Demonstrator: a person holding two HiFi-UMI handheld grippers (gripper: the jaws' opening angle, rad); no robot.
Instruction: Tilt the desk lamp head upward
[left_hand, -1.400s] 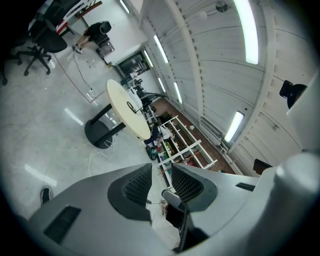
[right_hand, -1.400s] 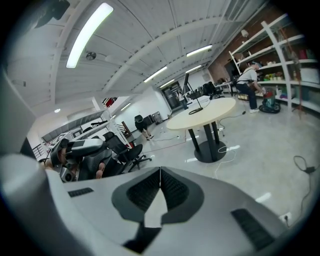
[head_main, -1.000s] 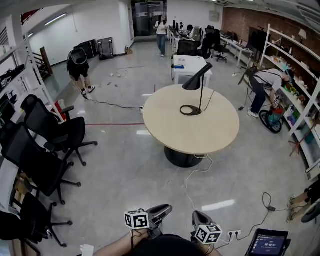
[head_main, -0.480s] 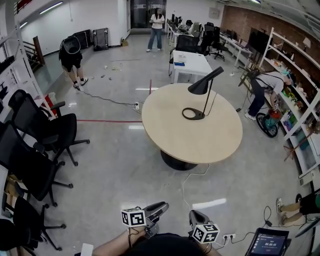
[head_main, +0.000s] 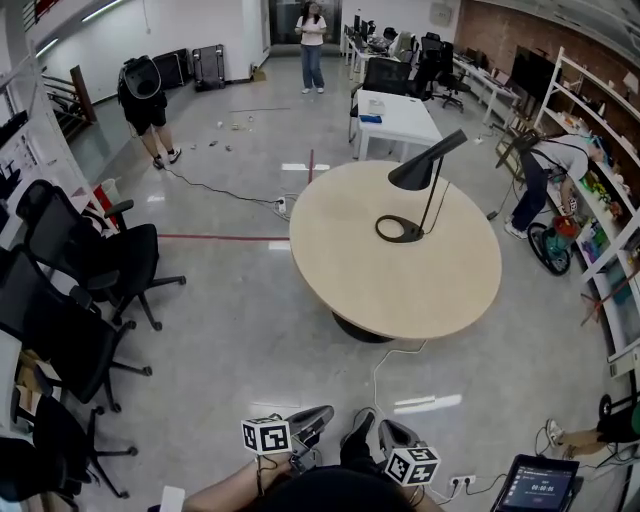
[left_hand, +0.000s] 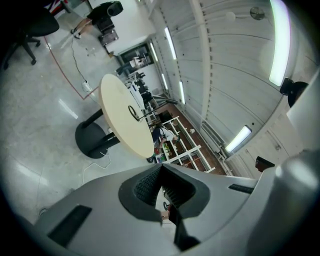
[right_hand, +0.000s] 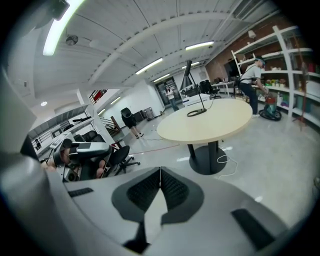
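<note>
Closer now, the lamp (head_main: 424, 170) stands on the table's (head_main: 400, 290) far side, well ahead and slightly right of both grippers, perhaps nearer the right gripper (head_main: 392, 435), whose jaws are together and empty, while the left gripper (head_main: 312, 420) has just closed on nothing.

Bright, even office light; crisp focus, heavy fisheye bend.
Lit from long ceiling tubes (right_hand: 56, 29) overhead, mirrored as pale glare patches (head_main: 425, 403) on the glossy floor (head_main: 230, 300) in front of and behind the bench (head_main: 395, 285). Only a soft shadow under the bench. Desk lamp (head_main: 425, 170) sharp and dark against the pale bench top. Shelving (head_main: 600, 215) to the right of the bench bowed by the lens. Black round vignette framing both gripper views.
</note>
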